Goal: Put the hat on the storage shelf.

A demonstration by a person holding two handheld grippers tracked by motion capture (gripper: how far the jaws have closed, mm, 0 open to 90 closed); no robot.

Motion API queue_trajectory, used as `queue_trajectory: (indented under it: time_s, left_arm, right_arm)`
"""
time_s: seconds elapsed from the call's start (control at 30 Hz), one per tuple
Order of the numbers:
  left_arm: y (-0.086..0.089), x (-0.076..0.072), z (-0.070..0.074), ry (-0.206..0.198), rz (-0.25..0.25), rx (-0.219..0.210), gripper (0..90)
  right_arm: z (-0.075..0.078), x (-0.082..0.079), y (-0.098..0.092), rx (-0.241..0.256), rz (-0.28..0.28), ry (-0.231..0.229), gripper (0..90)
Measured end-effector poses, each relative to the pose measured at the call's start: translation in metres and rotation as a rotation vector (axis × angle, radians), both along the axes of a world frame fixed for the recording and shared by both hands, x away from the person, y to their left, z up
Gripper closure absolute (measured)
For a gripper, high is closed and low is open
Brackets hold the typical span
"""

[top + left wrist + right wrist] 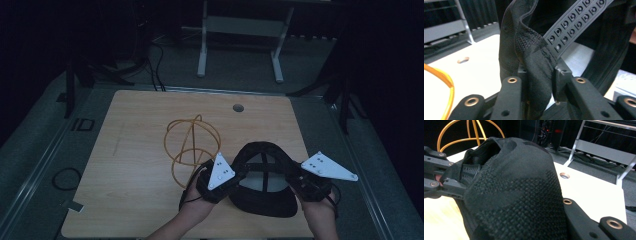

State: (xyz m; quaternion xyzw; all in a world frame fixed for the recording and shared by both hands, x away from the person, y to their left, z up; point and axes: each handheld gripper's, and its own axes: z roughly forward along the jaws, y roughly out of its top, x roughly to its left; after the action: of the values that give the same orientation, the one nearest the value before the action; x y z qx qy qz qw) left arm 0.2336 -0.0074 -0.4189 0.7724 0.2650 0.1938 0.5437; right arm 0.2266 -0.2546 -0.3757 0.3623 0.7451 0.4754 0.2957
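- High view: a black mesh baseball cap [263,177] sits upside down on the pale wooden bench [135,165], just right of an orange wire globe stand [192,145]; left gripper [231,181] and right gripper [296,176] flank it, probably to spread it.
- Left gripper view: fingers [510,96] clenched on the cap's rim beside its snap strap [571,23].
- Right gripper view: the crown hides the fingers; I cannot tell their state.

A wire stand [192,146] crowds the left tool [235,181]; tabletop [140,200] elsewhere lies open.

The high view looks down on the table [135,150]; both gripper views sit close (cap [531,62] shared).
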Motion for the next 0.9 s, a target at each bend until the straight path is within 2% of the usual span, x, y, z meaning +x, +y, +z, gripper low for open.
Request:
queue_trajectory:
  time_s: [0.07,0.17,0.37,0.4,0.47,0.53,0.57,0.6,0.63,0.67,0.7,0.8,0.9]
  left_arm:
    - [0.001,0.001,0.002,-0.006,-0.002,-0.003,80.5]
    - [0.002,0.002,0.005,-0.006,-0.018,-0.007,83.1]
    - [0.003,0.004,0.014,-0.03,-0.041,0.011,84.2]
    - [0.003,0.005,0.014,-0.022,-0.046,0.002,84.2]
    - [0.002,0.005,0.016,-0.045,-0.038,0.019,84.4]
    - [0.002,0.005,0.017,-0.05,-0.042,0.02,84.7]
    - [0.001,0.004,0.018,-0.07,-0.032,0.029,84.8]
    - [0.002,0.005,0.019,-0.067,-0.04,0.028,84.8]
    - [0.003,0.006,0.02,-0.072,-0.032,0.023,84.8]
    - [0.003,0.006,0.021,-0.077,-0.033,0.031,85.0]
    - [0.004,0.006,0.022,-0.081,-0.037,0.033,85.0]
    - [0.004,0.007,0.025,-0.096,-0.034,0.049,85.1]
    - [0.005,0.006,0.027,-0.114,-0.032,0.059,85.1]
  right_arm:
    - [-0.001,-0.001,0.0,0.005,0.0,0.001,88.5]
    - [-0.002,-0.002,-0.001,0.008,0.003,0.0,88.4]
    - [-0.004,-0.005,-0.006,0.012,-0.003,0.001,88.2]
    - [-0.004,-0.006,-0.006,0.018,-0.004,0.001,88.2]
    - [-0.005,-0.007,-0.008,0.019,-0.003,0.001,87.2]
    - [-0.006,-0.008,-0.009,0.028,0.002,0.002,85.0]
    - [-0.007,-0.009,-0.011,0.048,0.024,0.009,73.1]
    - [-0.007,-0.009,-0.011,0.048,0.024,0.009,73.1]
    - [-0.007,-0.009,-0.013,0.066,0.047,0.008,67.8]
    - [-0.007,-0.01,-0.018,0.088,0.037,0.011,59.2]
    - [-0.007,-0.01,-0.018,0.088,0.037,0.011,59.2]
    - [-0.007,-0.012,-0.026,0.109,0.059,0.029,50.3]
    - [-0.007,-0.016,-0.034,0.083,0.101,0.043,44.0]
